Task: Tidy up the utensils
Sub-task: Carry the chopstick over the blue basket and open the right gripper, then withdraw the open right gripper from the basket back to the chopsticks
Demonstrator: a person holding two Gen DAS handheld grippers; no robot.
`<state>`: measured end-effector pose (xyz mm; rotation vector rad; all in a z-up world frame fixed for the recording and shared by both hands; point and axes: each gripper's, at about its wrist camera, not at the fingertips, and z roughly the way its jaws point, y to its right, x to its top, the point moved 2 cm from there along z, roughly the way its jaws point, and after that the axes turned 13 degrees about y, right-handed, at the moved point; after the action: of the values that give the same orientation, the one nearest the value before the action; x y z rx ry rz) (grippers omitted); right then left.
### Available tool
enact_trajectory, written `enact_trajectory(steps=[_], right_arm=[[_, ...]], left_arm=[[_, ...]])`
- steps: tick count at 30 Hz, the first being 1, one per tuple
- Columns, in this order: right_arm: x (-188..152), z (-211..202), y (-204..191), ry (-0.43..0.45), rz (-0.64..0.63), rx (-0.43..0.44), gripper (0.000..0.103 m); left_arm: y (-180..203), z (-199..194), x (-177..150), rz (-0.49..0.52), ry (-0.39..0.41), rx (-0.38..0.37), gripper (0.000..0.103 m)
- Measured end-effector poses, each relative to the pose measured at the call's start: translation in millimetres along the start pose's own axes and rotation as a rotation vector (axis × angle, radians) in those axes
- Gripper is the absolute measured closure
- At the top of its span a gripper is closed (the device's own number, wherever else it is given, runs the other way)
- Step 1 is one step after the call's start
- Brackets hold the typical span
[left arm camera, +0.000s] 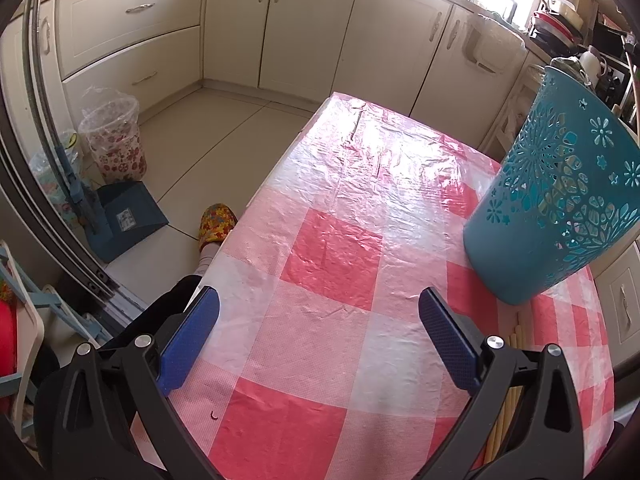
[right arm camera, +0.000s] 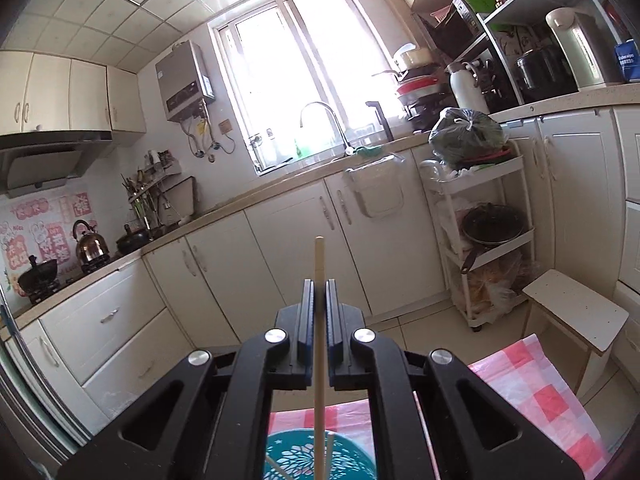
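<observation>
The right tongs [right arm camera: 319,294] were pinching a slim, pale wooden chopstick [right arm camera: 319,264] that stood upright, its tip above the pads. Below them sat a teal plastic holder [right arm camera: 280,456] with lacy cut-outs, more sticks inside. The left tongs [left arm camera: 319,312] were spread with nothing between them over the desk [left arm camera: 320,240], covered in glossy pink-checked plastic; to their right stood the holder [left arm camera: 556,200], loose chopsticks [left arm camera: 516,328] just beside that pad. Cream kitchen cabinets [left arm camera: 236,24] lay beyond.
</observation>
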<state>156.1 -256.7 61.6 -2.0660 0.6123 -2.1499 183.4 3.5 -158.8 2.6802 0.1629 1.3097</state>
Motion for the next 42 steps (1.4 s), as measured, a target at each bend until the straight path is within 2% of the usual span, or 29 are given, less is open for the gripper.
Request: enact_trajectory(steps=[6,12,17,25,28,30,32,35,39,41,42], right_arm=[[-23,-3,-4,-0.024,-0.052,-0.011,0.097],[-44,-13,-10,-0.077,-0.115,0.014,0.097],[-46,-28,-6,-0.112,-0.126,0.018,0.095],[-21,-81,9,-0.077,-0.132,0.018,0.078],[-17,-101,21,-0.085,-0.116,0.002,0.074],[-20,-114,29,-0.106,-0.108,-0.017,0.067],[-32,-127,35,-0.147,-0.104,-0.029,0.063],[-65,-141,41,-0.258,-0.120,-0.035,0.059],[-134,-141,40,-0.519,-0.147,0.002,0.059],[-159,-135,34,-0.617,-0.170,0.035,0.073],[-169,-131,31,-0.656,-0.179,0.046,0.077]], left_arm=[[1,1,0,0.003,-0.001,0.001,0.008],[1,1,0,0.002,-0.001,0.000,0.008],[1,1,0,0.002,-0.001,-0.001,0.008],[1,0,0,0.002,-0.001,-0.001,0.008],[1,0,0,0.003,-0.002,0.000,0.008],[1,0,0,0.003,-0.002,0.000,0.008],[1,0,0,0.003,-0.002,0.000,0.008],[2,1,0,0.005,-0.002,0.001,0.008],[2,1,-1,0.006,-0.003,0.002,0.008],[2,1,-1,0.006,-0.003,0.002,0.008],[2,1,-1,0.006,-0.003,0.002,0.008]])
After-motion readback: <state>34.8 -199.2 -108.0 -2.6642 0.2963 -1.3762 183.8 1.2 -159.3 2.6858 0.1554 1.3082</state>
